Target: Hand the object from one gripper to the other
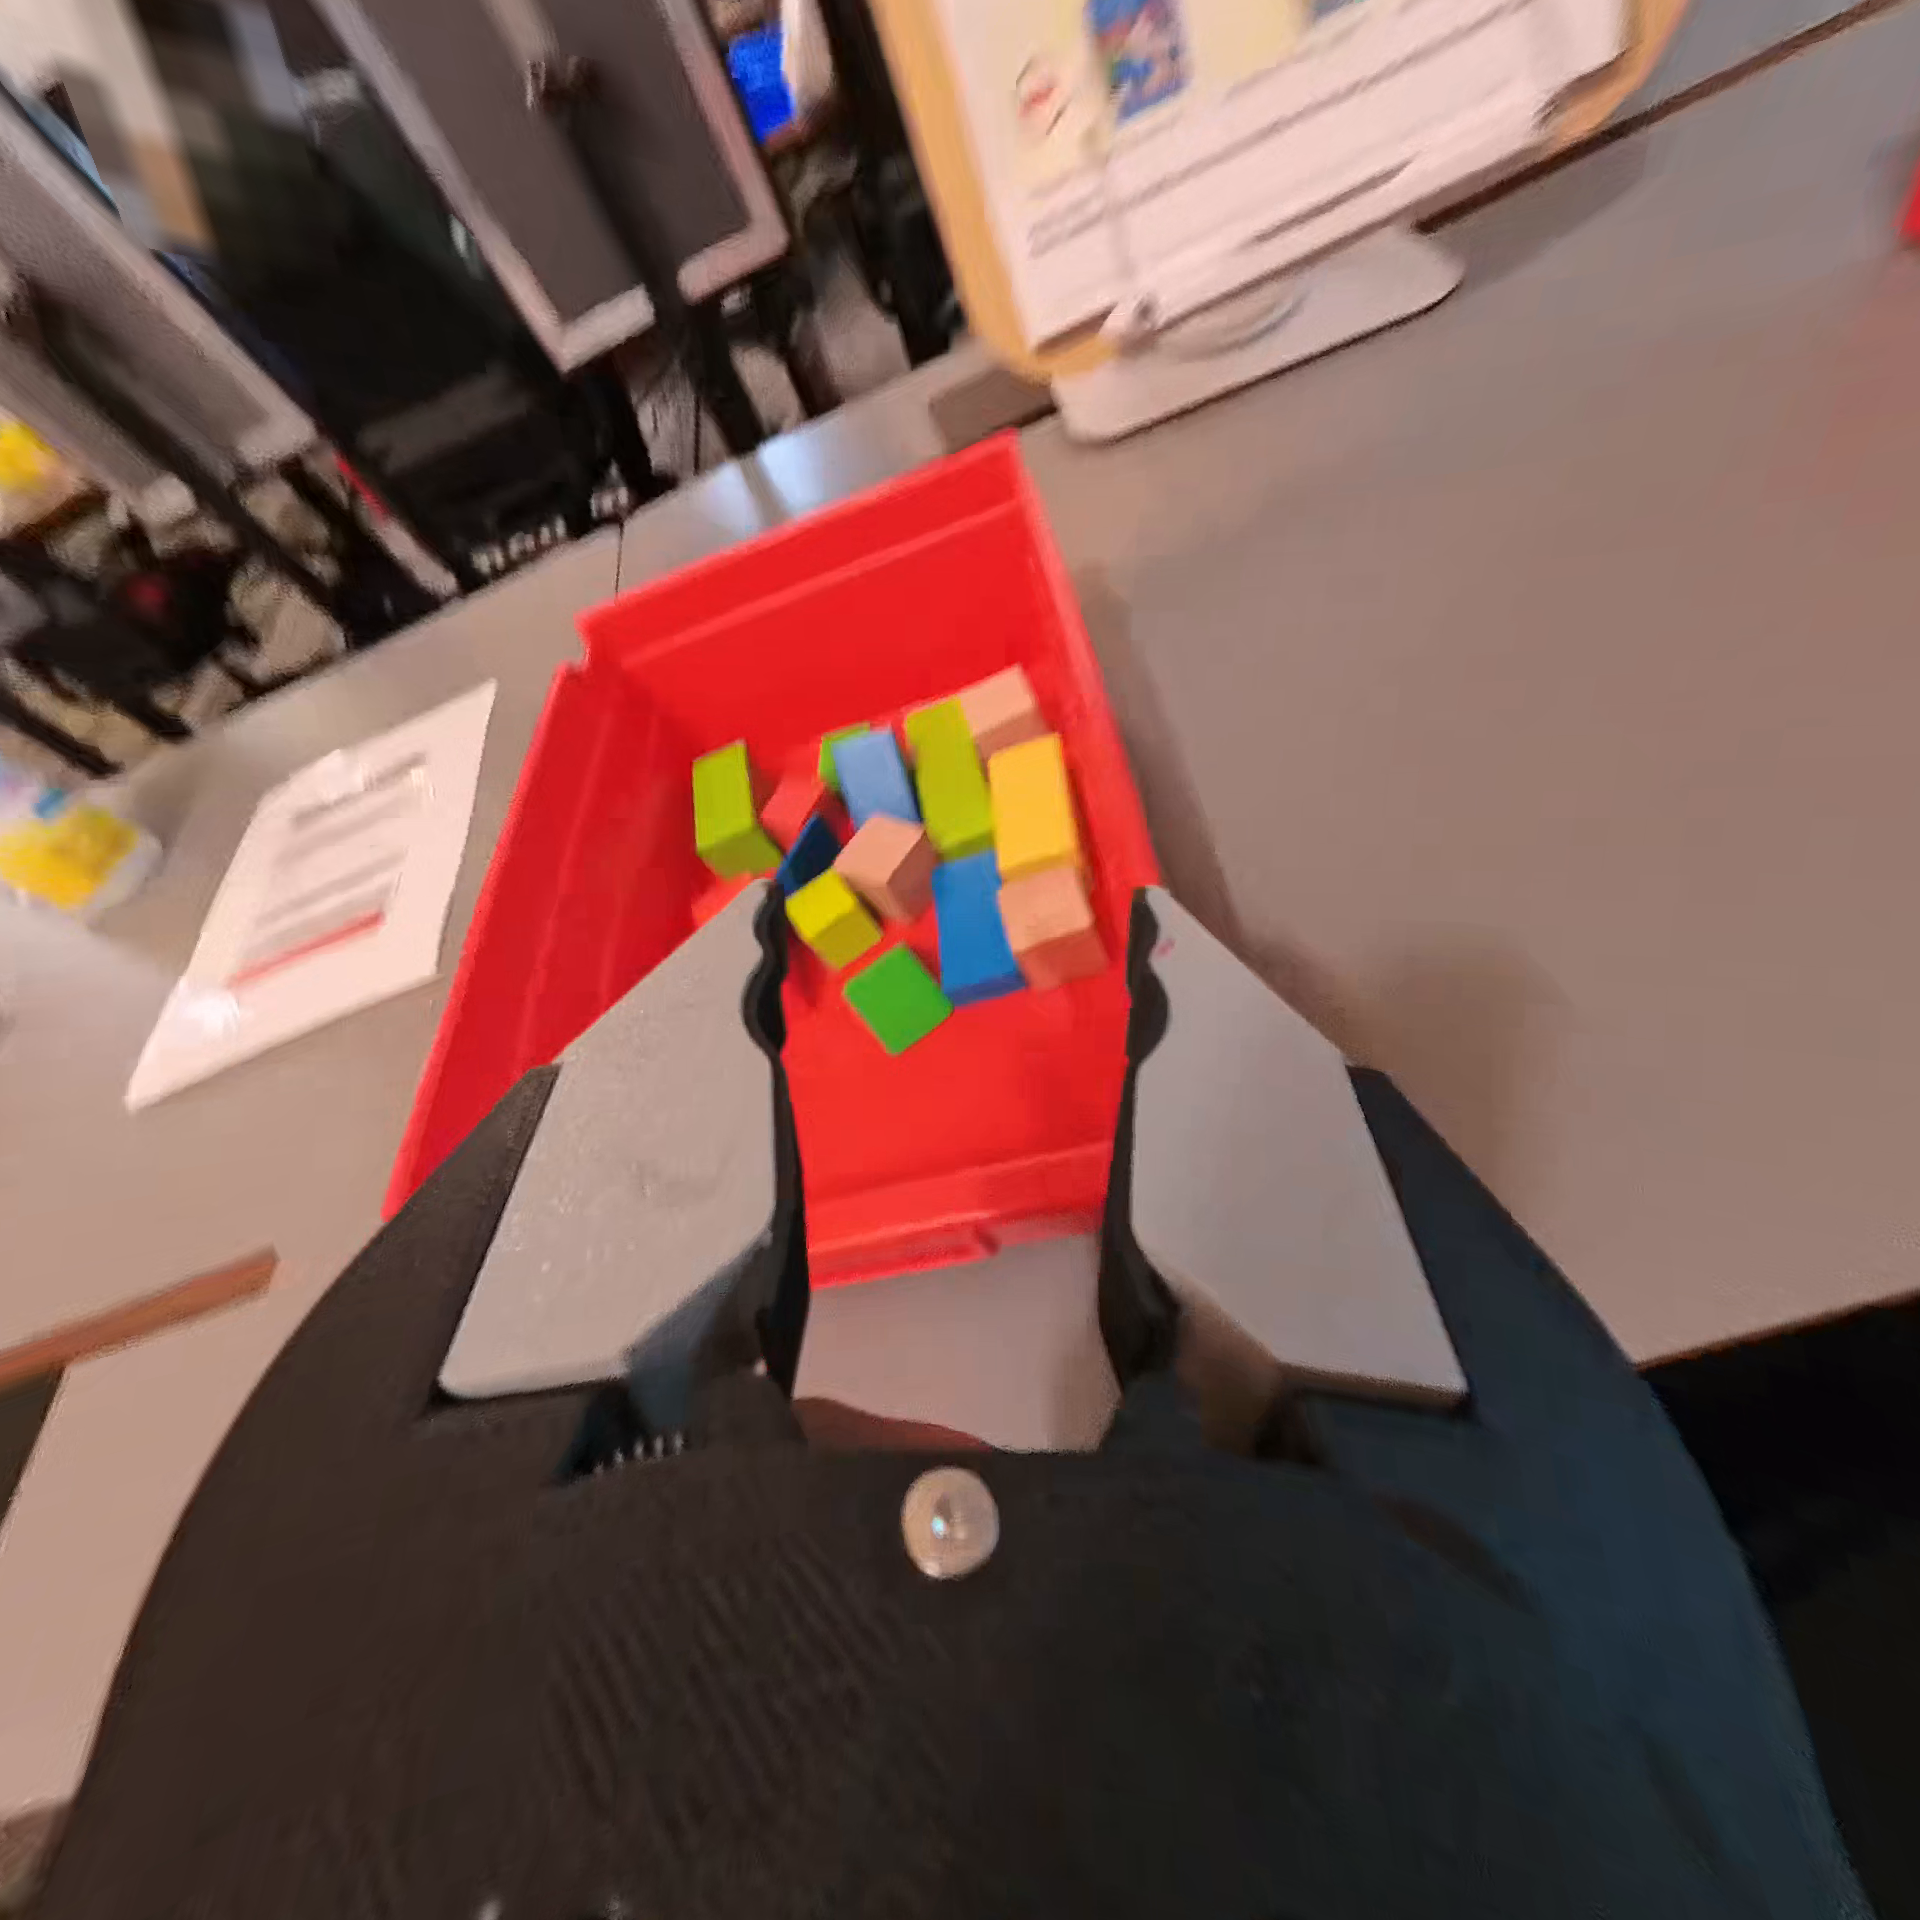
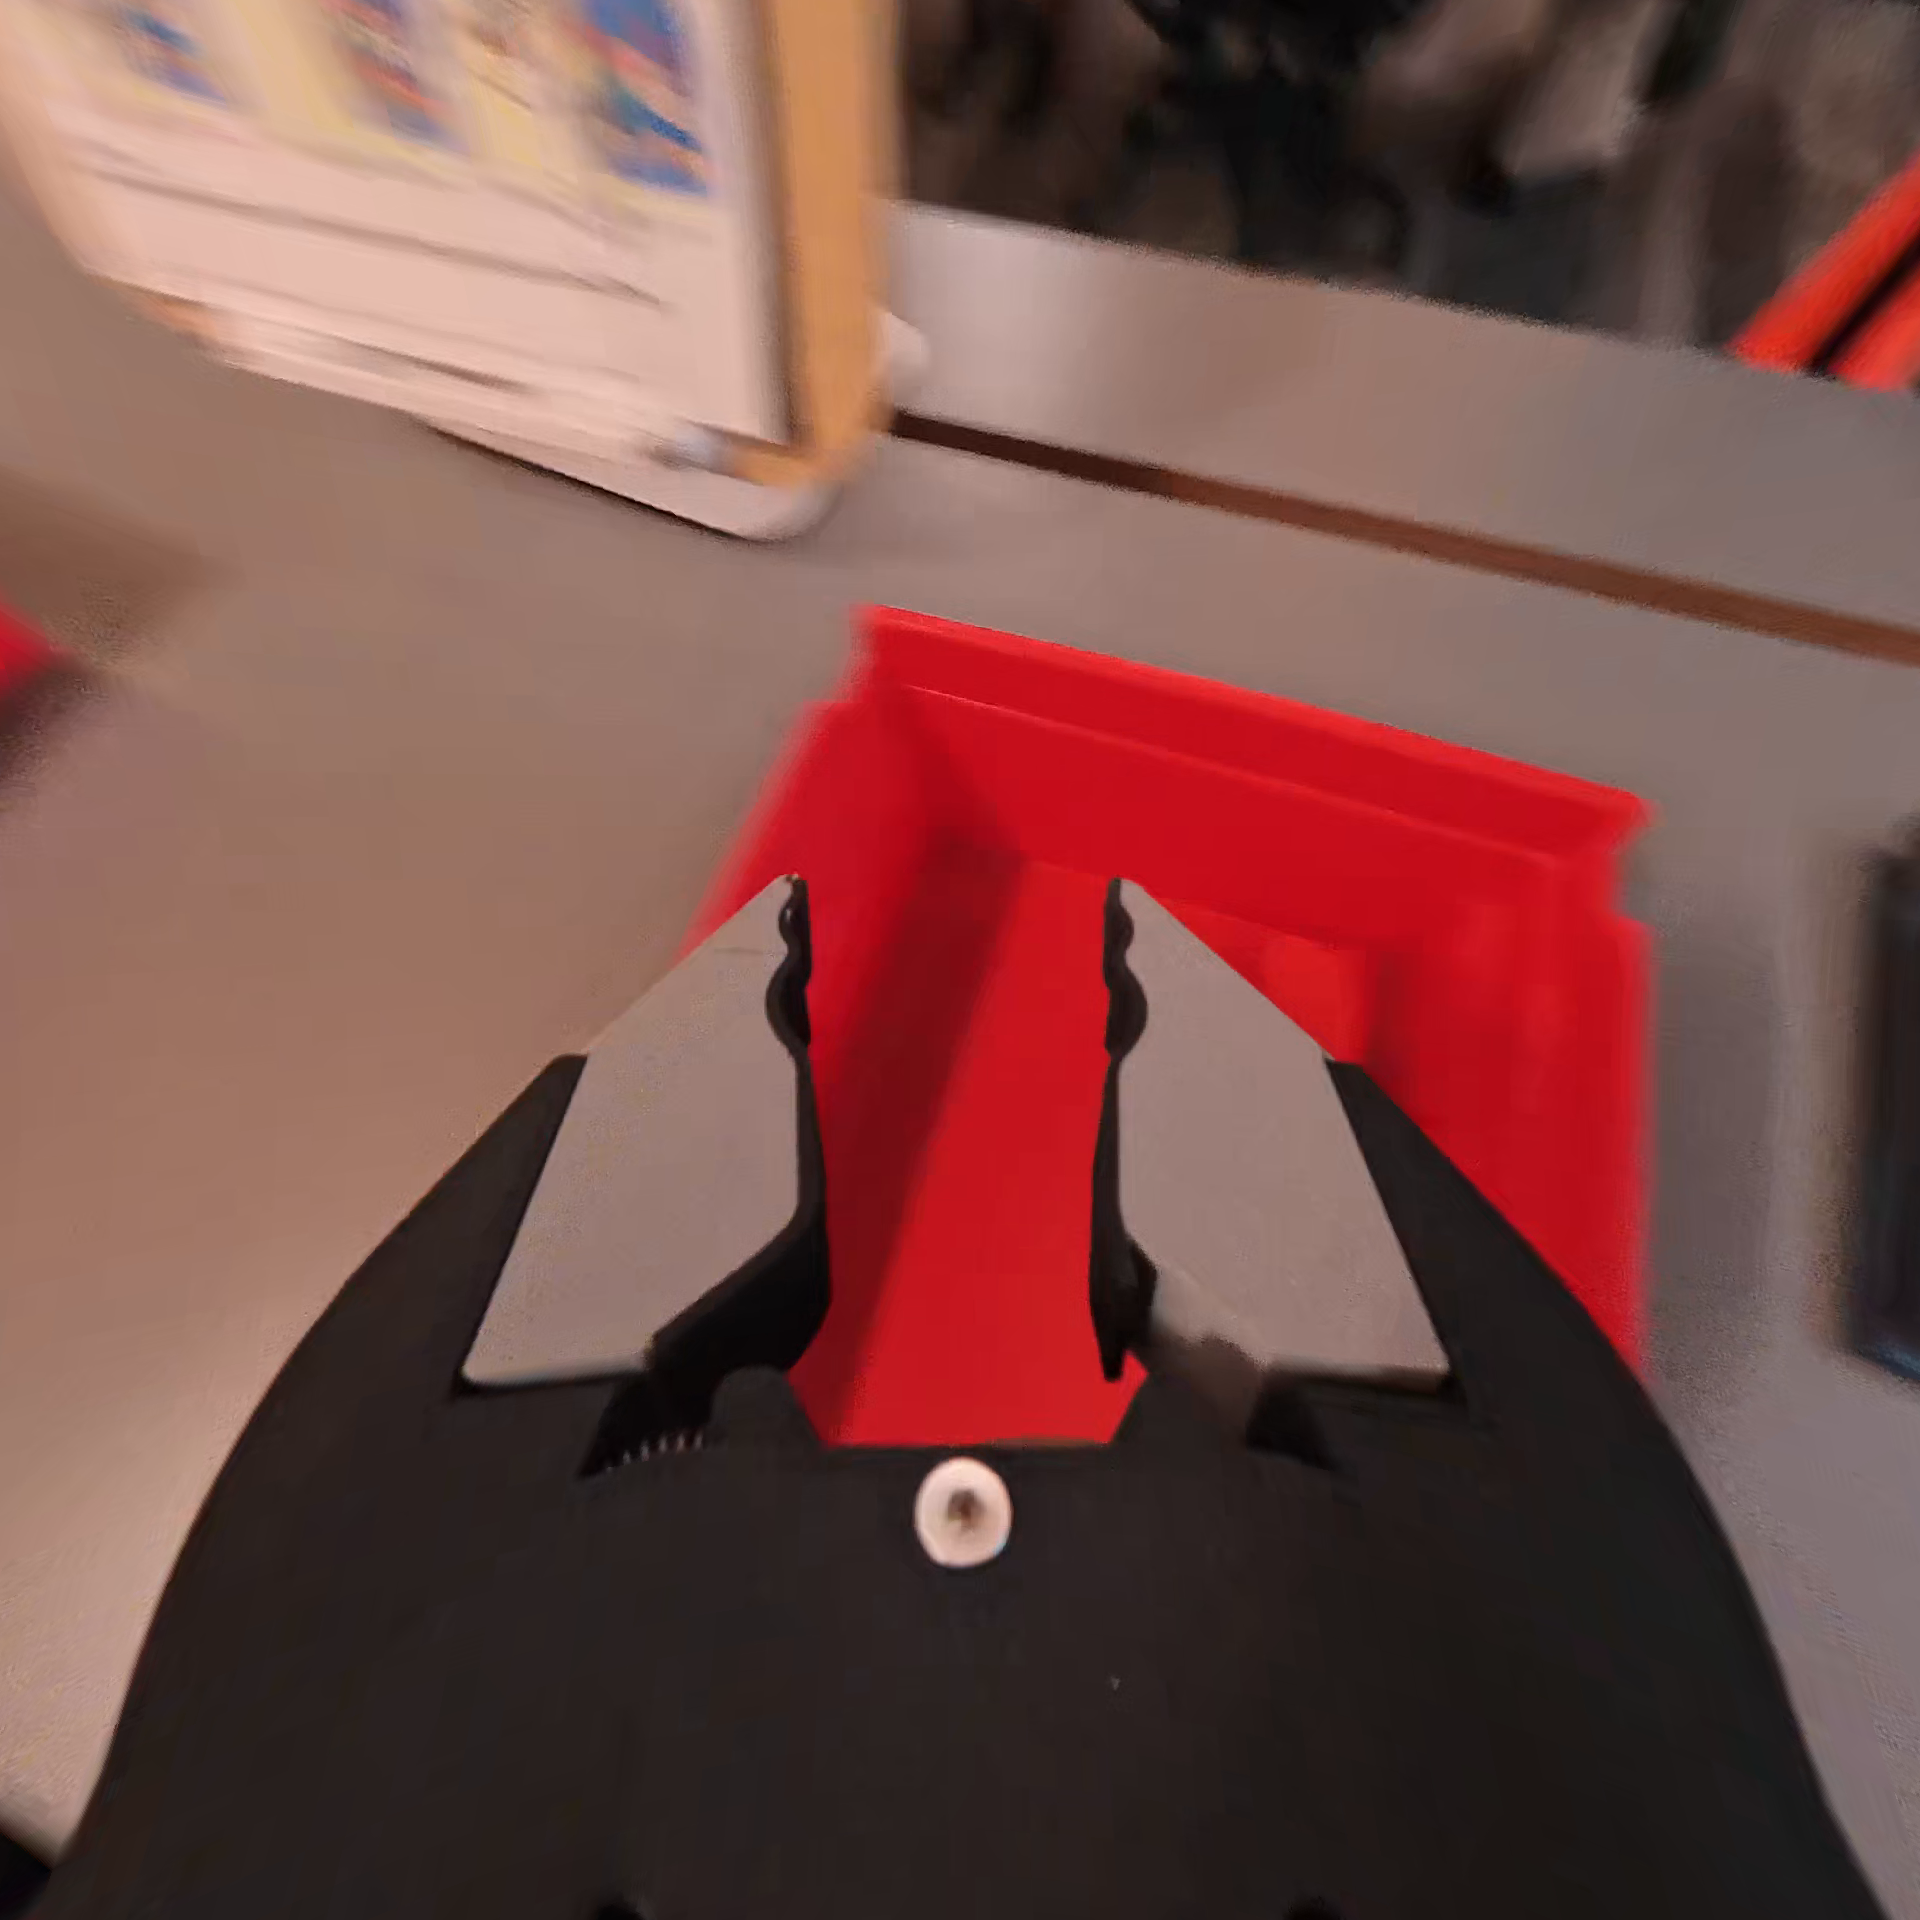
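Left hand-held gripper [image 1: 951,904]: jaws spread wide, nothing between the grey fingers; it hangs above the near end of a red plastic bin.
Red plastic bin with blocks [image 1: 540,935]: an open rectangular bin standing on the grey surface [image 1: 1507,831], its long axis running away from the camera.
Coloured wooden blocks [image 1: 904,842]: a loose heap in the far half of this bin, mixed green, yellow, blue and tan pieces, some flat, some tilted against each other. All lie on the bin floor, none in a grip.
Green square block [image 1: 896,1000]: nearest piece of the heap, lying just beyond the left fingertips.
White printed sheet [image 1: 322,894]: flat on the surface, left of the bin and apart from it.
Right hand-held gripper [image 2: 954,904]: jaws also wide apart and holding nothing, poised over a second bin.
Red plastic bin without visible contents [image 2: 1247,769]: its bare red floor shows between the right fingers; the fingers hide part of the inside.
Poster board with wooden edge [image 2: 821,208]: stands at the far left, blurred.
Dark flat object [image 2: 1886,1122]: on the surface just right of this bin; too blurred to identify.
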A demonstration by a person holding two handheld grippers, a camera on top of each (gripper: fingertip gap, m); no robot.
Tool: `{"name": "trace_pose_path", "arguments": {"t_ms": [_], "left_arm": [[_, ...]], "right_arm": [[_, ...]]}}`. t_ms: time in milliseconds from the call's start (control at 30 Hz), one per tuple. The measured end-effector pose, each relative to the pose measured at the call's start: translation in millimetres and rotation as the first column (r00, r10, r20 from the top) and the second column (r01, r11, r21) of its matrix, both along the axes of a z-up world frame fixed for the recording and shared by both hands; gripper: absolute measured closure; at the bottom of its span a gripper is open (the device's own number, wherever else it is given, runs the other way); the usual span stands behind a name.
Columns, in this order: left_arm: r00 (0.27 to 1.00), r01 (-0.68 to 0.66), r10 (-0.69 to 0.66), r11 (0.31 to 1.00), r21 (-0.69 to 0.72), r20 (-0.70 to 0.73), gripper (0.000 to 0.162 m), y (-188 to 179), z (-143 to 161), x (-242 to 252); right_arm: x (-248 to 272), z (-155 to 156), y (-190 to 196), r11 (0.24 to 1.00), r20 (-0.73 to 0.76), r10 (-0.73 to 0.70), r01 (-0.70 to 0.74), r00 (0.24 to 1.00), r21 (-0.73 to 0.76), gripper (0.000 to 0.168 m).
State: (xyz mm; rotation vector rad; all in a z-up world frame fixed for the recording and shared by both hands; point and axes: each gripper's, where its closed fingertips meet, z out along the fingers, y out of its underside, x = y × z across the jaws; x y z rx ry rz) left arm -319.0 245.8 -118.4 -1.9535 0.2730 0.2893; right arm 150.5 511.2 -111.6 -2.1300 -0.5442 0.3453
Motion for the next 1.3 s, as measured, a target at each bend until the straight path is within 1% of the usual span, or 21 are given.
{"name": "trace_pose_path", "arguments": {"t_ms": [33, 100, 133, 167, 233, 300, 333, 367, 433, 500, 600, 667, 733, 833, 867, 967, 1100, 1167, 1233, 1300], "left_arm": [[0.999, -0.019, 0.02, 0.999, -0.029, 0.04, 0.097, -0.4, -8.0, -10.0], [0.99, -0.033, 0.042, 0.998, -0.061, 0.138, 0.097, 0.4, -18.0, -21.8], [0.983, -0.051, 0.061, 0.997, -0.063, 0.17, 0.097, 3.1, -19.3, -27.3], [0.981, -0.069, 0.081, 0.995, -0.072, 0.174, 0.097, 7.1, -20.1, -32.3], [0.99, -0.072, 0.085, 0.99, -0.121, 0.109, 0.097, 17.1, -26.1, -38.2], [0.995, -0.061, 0.077, 0.972, -0.227, 0.064, 0.097, 30.8, -36.6, -44.5], [0.995, -0.058, 0.079, 0.956, -0.286, 0.061, 0.097, 38.5, -41.3, -48.3], [0.995, -0.057, 0.08, 0.941, -0.335, 0.055, 0.102, 46.7, -44.4, -52.8], [0.996, -0.08, 0.089, 0.914, -0.397, 0.005, 0.11, 64.5, -48.3, -66.3], [0.997, -0.082, 0.076, 0.887, -0.453, -0.031, 0.118, 80.4, -57.6, -75.6], [0.997, -0.083, 0.064, 0.832, -0.548, -0.053, 0.118, 96.3, -83.1, -85.3], [0.998, -0.06, 0.042, 0.792, -0.608, -0.043, 0.118, 101.1, -102.0, -85.6], [0.997, -0.072, 0.037, 0.761, -0.645, -0.067, 0.118, 104.2, -116.0, -92.0], [0.997, -0.067, 0.021, 0.762, -0.644, -0.08, 0.122, 111.4, -118.7, -97.2], [0.997, -0.071, 0.027, 0.76, -0.646, -0.078, 0.118, 112.4, -117.8, -99.0], [0.997, -0.067, 0.035, 0.754, -0.653, -0.062, 0.115, 113.8, -119.0, -100.9], [0.996, -0.078, 0.029, 0.744, -0.664, -0.084, 0.11, 113.6, -120.1, -103.4], [0.993, -0.096, 0.022, 0.732, -0.674, -0.117, 0.103, 112.0, -122.3, -108.1], [0.99, -0.087, -0.014, 0.726, -0.682, -0.142, 0.105, 110.9, -123.4, -110.1], [0.981, -0.047, -0.097, 0.712, -0.7, -0.165, 0.108, 108.2, -122.6, -108.5]], "right_arm": [[-21.6, 13.8, -23.5, 0.996, -0.065, 0.086, -0.085, 0.994, 0.03, 0.114], [-58.9, 31.8, -71.5, 0.969, -0.143, 0.244, -0.233, 0.959, 0.084, 0.113], [-72.6, 35.6, -92.0, 0.953, -0.154, 0.296, -0.281, 0.943, 0.113, 0.111], [-82.8, 35.4, -108.5, 0.941, -0.148, 0.329, -0.309, 0.933, 0.141, 0.109], [-98.7, 27.1, -131.8, 0.92, -0.116, 0.377, -0.356, 0.919, 0.165, 0.107], [-110.8, 19.3, -144.3, 0.901, -0.12, 0.424, -0.405, 0.897, 0.154, 0.106], [-114.8, 18.0, -146.8, 0.895, -0.143, 0.441, -0.421, 0.886, 0.149, 0.106], [-117.2, 18.1, -147.3, 0.891, -0.166, 0.45, -0.431, 0.877, 0.14, 0.106], [-116.6, 19.1, -147.5, 0.886, -0.184, 0.463, -0.448, 0.867, 0.12, 0.104], [-111.4, 24.9, -148.3, 0.885, -0.212, 0.465, -0.444, 0.86, 0.142, 0.105], [-102.7, 27.5, -150.4, 0.882, -0.22, 0.47, -0.445, 0.855, 0.155, 0.105], [-96.8, 26.5, -150.2, 0.885, -0.214, 0.464, -0.438, 0.86, 0.157, 0.105], [-93.6, 27.3, -152.3, 0.883, -0.217, 0.468, -0.442, 0.857, 0.157, 0.105], [-90.4, 31.8, -152.6, 0.885, -0.214, 0.462, -0.432, 0.861, 0.173, 0.105], [-90.5, 33.5, -153.1, 0.884, -0.215, 0.463, -0.432, 0.86, 0.178, 0.105], [-93.4, 36.1, -155.9, 0.879, -0.209, 0.473, -0.44, 0.856, 0.184, 0.105], [-98.4, 40.5, -162.5, 0.868, -0.189, 0.488, -0.452, 0.852, 0.205, 0.105], [-100.0, 41.6, -165.2, 0.863, -0.181, 0.495, -0.457, 0.85, 0.215, 0.105], [-100.7, 40.7, -166.5, 0.861, -0.179, 0.498, -0.461, 0.848, 0.215, 0.105], [-101.1, 38.3, -167.7, 0.86, -0.18, 0.502, -0.467, 0.846, 0.204, 0.105]]}}
